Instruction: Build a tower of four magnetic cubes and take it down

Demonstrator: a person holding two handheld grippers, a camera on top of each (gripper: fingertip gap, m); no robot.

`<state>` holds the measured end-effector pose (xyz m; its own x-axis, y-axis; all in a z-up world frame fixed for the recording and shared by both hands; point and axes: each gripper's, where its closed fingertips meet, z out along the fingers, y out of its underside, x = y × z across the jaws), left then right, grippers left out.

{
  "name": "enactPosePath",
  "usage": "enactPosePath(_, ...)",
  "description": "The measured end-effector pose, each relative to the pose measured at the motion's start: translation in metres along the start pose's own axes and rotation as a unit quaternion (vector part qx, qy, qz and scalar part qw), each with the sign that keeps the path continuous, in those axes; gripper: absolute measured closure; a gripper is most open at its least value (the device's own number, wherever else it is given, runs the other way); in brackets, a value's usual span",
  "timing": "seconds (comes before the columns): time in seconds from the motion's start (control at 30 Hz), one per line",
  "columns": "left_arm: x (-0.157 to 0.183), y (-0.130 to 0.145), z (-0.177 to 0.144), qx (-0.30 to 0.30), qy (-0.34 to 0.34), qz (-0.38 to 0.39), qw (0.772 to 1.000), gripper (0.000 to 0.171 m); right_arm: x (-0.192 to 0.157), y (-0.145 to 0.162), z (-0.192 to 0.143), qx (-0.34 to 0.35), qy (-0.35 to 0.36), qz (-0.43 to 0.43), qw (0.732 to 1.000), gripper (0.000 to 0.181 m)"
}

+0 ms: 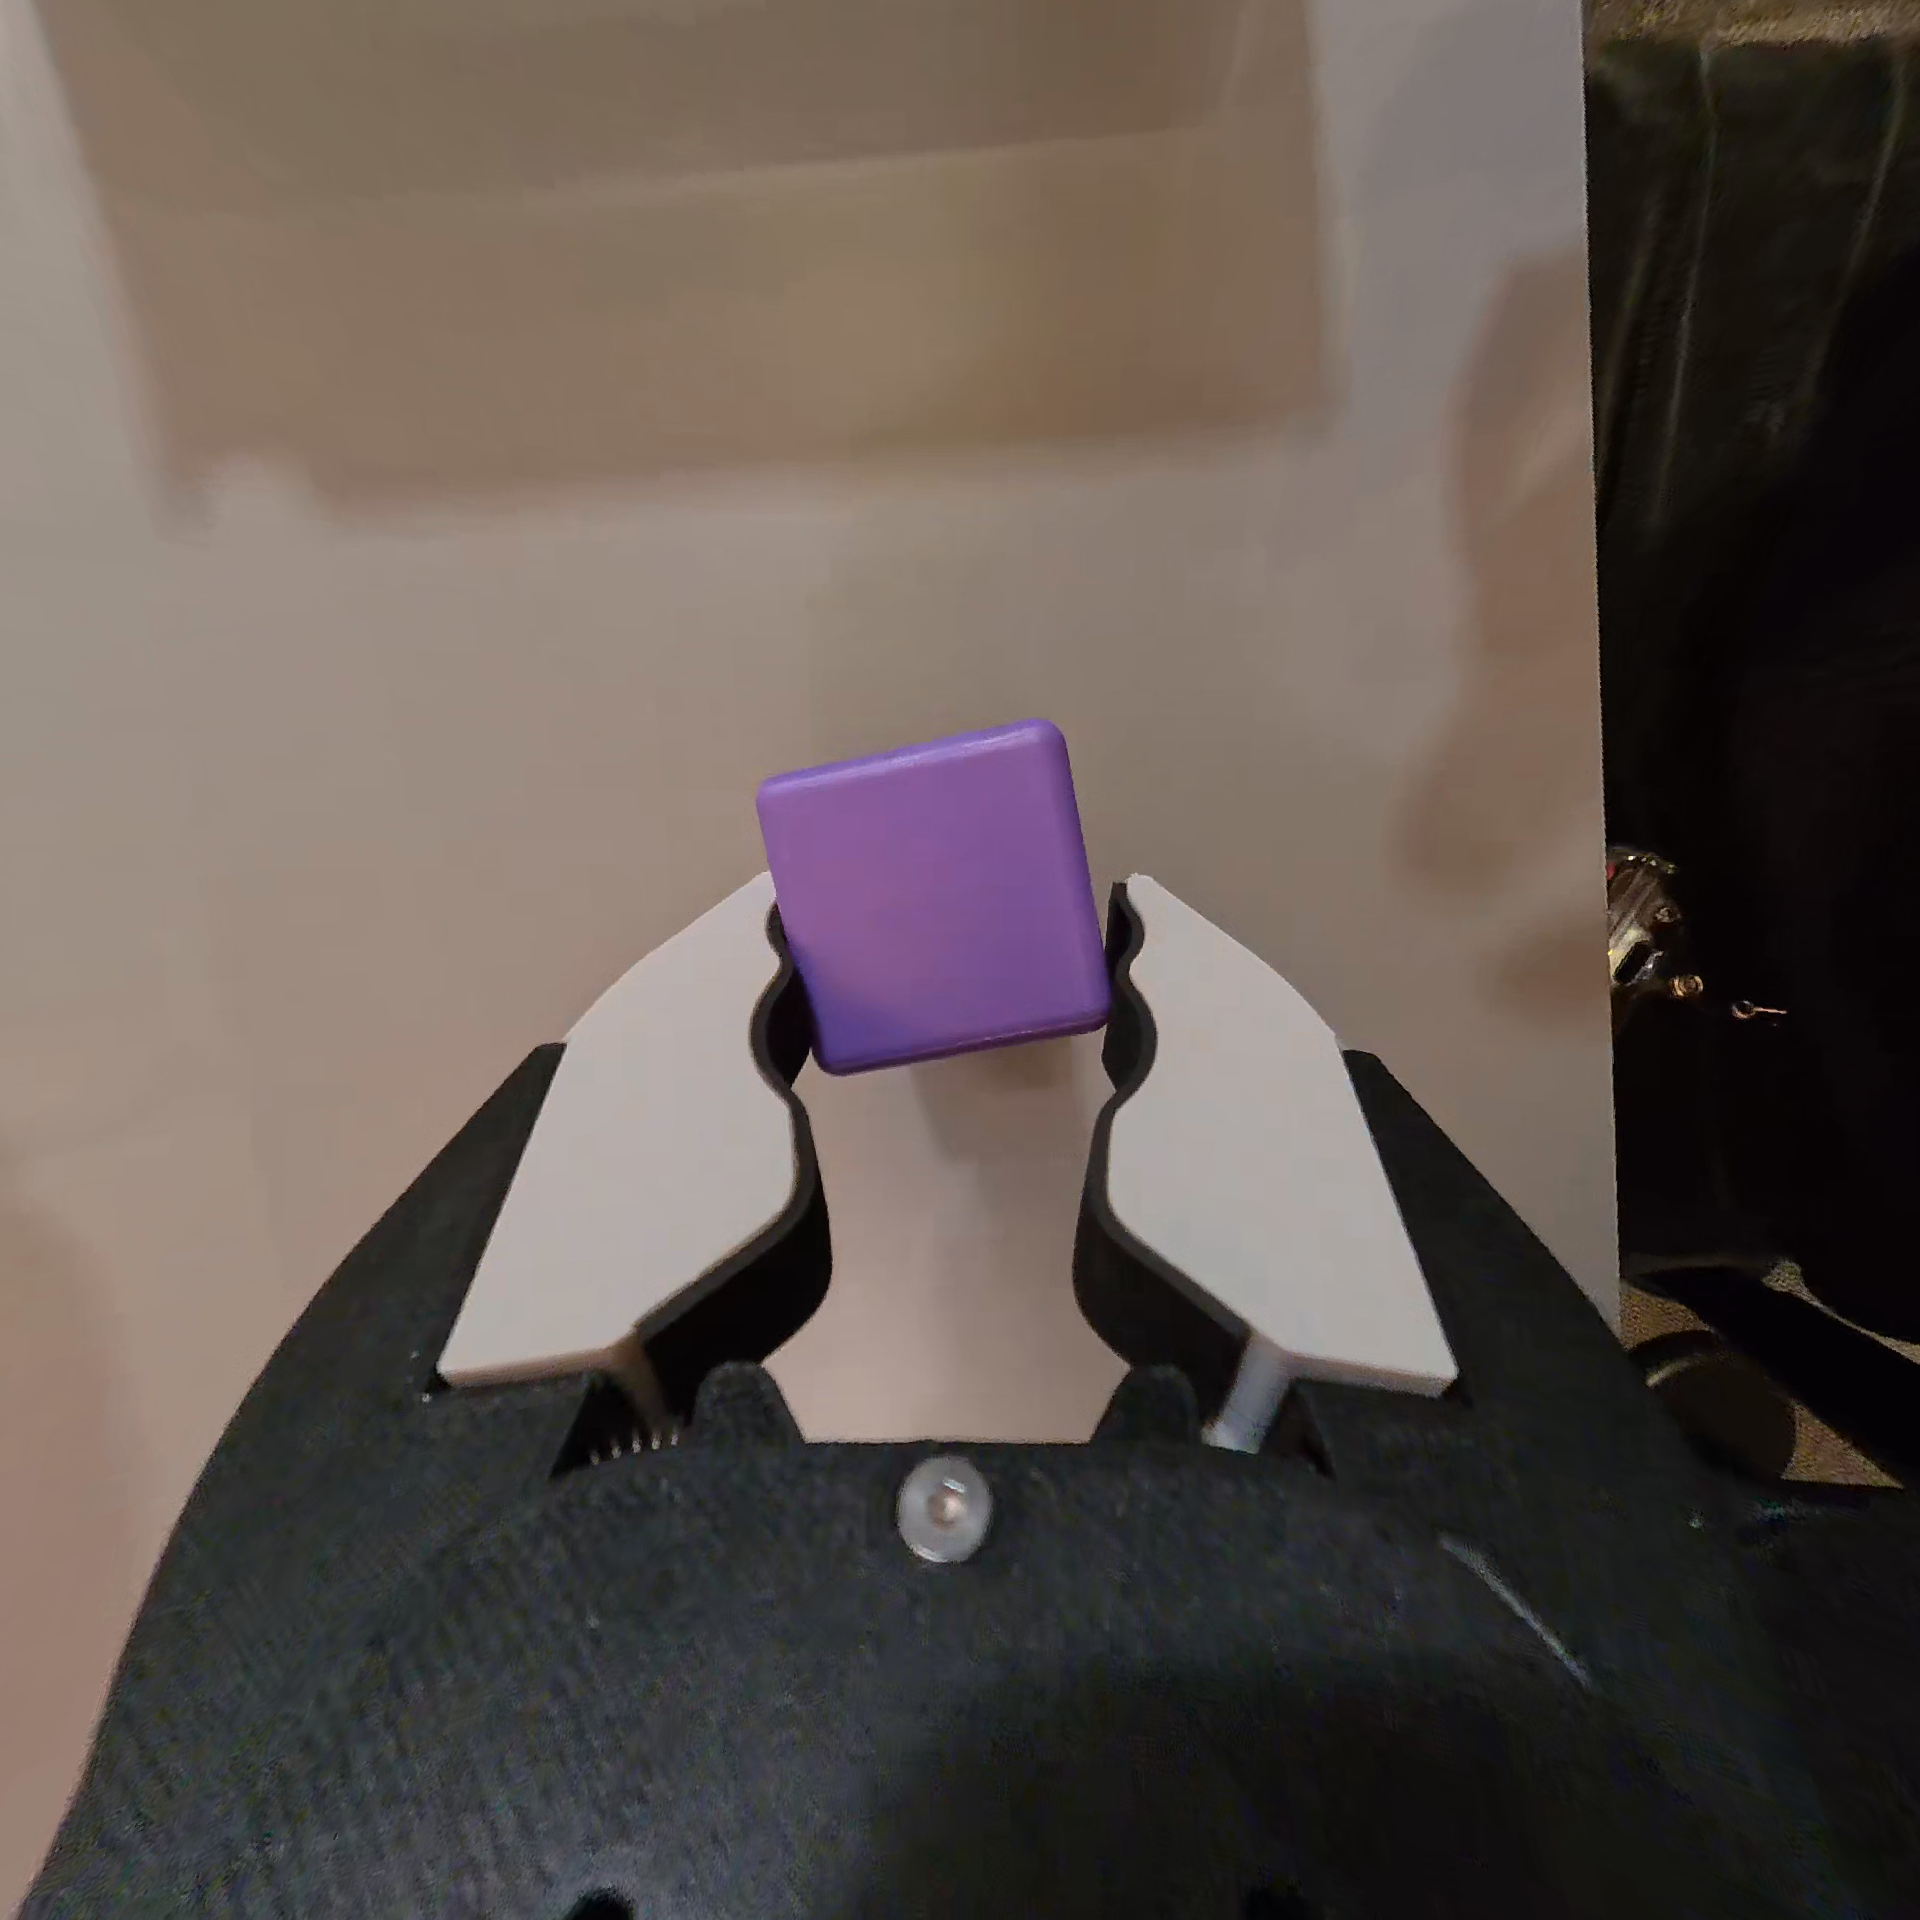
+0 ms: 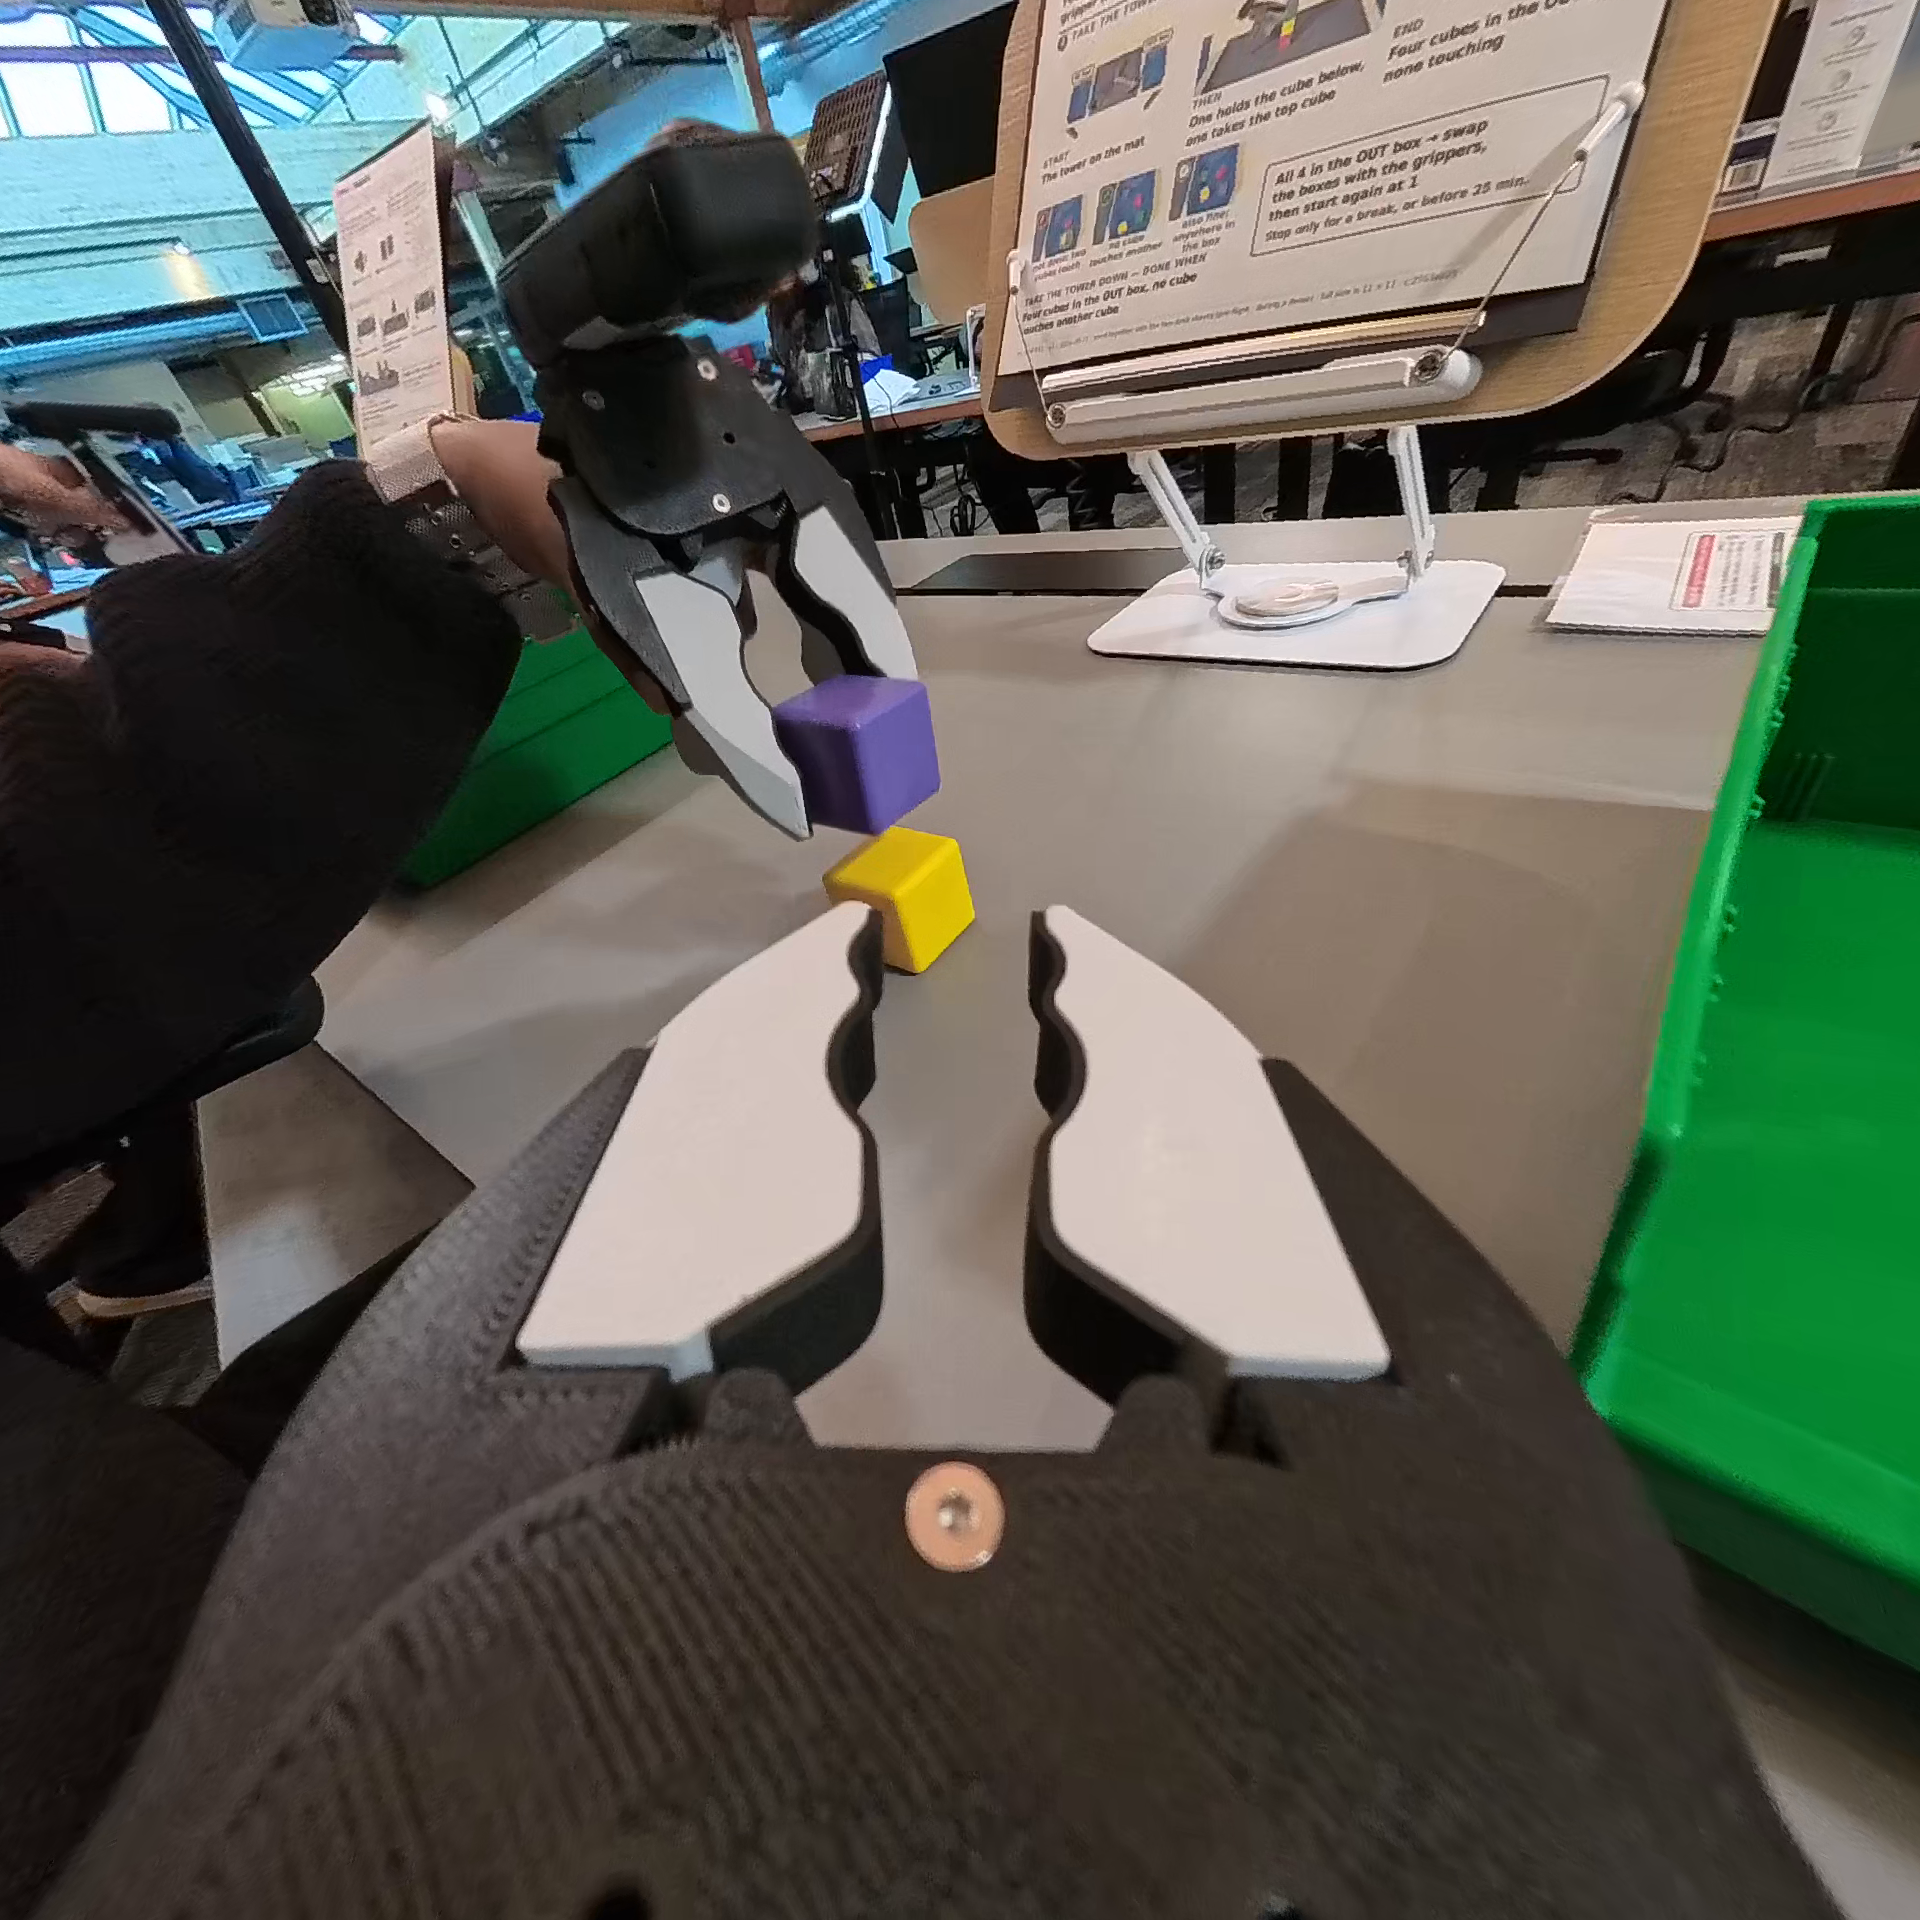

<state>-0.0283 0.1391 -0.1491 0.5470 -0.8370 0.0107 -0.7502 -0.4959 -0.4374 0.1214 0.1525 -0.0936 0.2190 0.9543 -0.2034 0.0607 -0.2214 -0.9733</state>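
While the left hand-held gripper (image 2: 831, 774) pinches the purple cube (image 2: 858, 750) just above the yellow cube (image 2: 906, 896) on the surface (image 2: 1299, 883), the right hand-held gripper (image 2: 948, 935) sits spread, empty.

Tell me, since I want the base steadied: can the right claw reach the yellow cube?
Probably yes: the right claw is open, the yellow cube just ahead, nothing between them.

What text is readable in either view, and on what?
I won't transcribe writing; carriers only.
Instruction sheet on the stand: printed text and pictures.
Standing sheet, far left: too small.
Paper on the table, right: blurred.
Purple cube, yellow cube: none.
Left wrist view: none.
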Motion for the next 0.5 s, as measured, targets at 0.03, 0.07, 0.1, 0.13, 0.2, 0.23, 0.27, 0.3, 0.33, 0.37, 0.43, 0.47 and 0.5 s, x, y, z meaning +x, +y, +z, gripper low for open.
enactPosePath(0.03,0.000,0.001,0.002,-0.006,-0.003,0.002,1.000,0.112,-0.001,0.000,0.001,0.000,-0.003,0.001,1.000,0.154)
enactPosePath(0.07,0.001,0.003,0.003,-0.011,-0.003,0.002,1.000,0.112,-0.001,0.000,0.001,0.000,-0.005,0.002,1.000,0.154)
enactPosePath(0.1,0.002,0.005,0.005,-0.014,-0.001,0.001,1.000,0.112,-0.002,-0.001,0.002,0.001,-0.007,0.003,1.000,0.154)
enactPosePath(0.13,0.003,0.007,0.006,-0.014,0.001,-0.002,1.000,0.112,-0.002,-0.001,0.003,0.001,-0.009,0.004,1.000,0.154)
enactPosePath(0.2,0.003,0.011,0.009,-0.013,0.000,-0.004,1.000,0.112,-0.003,-0.002,0.005,0.002,-0.013,0.007,1.000,0.154)
enactPosePath(0.23,0.003,0.011,0.010,-0.011,-0.002,-0.003,1.000,0.112,-0.003,-0.002,0.006,0.003,-0.017,0.009,1.000,0.154)
enactPosePath(0.27,0.003,0.012,0.011,-0.008,-0.004,-0.002,1.000,0.112,-0.004,-0.003,0.007,0.003,-0.020,0.013,1.000,0.154)
enactPosePath(0.3,0.003,0.011,0.011,-0.005,-0.006,-0.001,1.000,0.112,-0.005,-0.003,0.008,0.003,-0.023,0.015,1.000,0.154)
enactPosePath(0.33,0.003,0.011,0.011,-0.002,-0.009,0.001,1.000,0.112,-0.006,-0.003,0.010,0.003,-0.026,0.017,1.000,0.154)
enactPosePath(0.37,0.003,0.010,0.012,0.000,-0.014,0.004,1.000,0.112,-0.006,-0.003,0.011,0.003,-0.028,0.017,0.999,0.154)
enactPosePath(0.43,0.002,0.009,0.013,0.001,-0.021,0.010,1.000,0.112,-0.007,-0.003,0.012,0.002,-0.030,0.016,0.999,0.154)
enactPosePath(0.47,0.002,0.009,0.013,0.001,-0.024,0.012,1.000,0.112,-0.008,-0.002,0.013,0.001,-0.031,0.016,0.999,0.154)
enactPosePath(0.5,0.002,0.010,0.014,0.000,-0.024,0.013,1.000,0.112,-0.008,-0.002,0.013,0.000,-0.031,0.016,0.999,0.154)
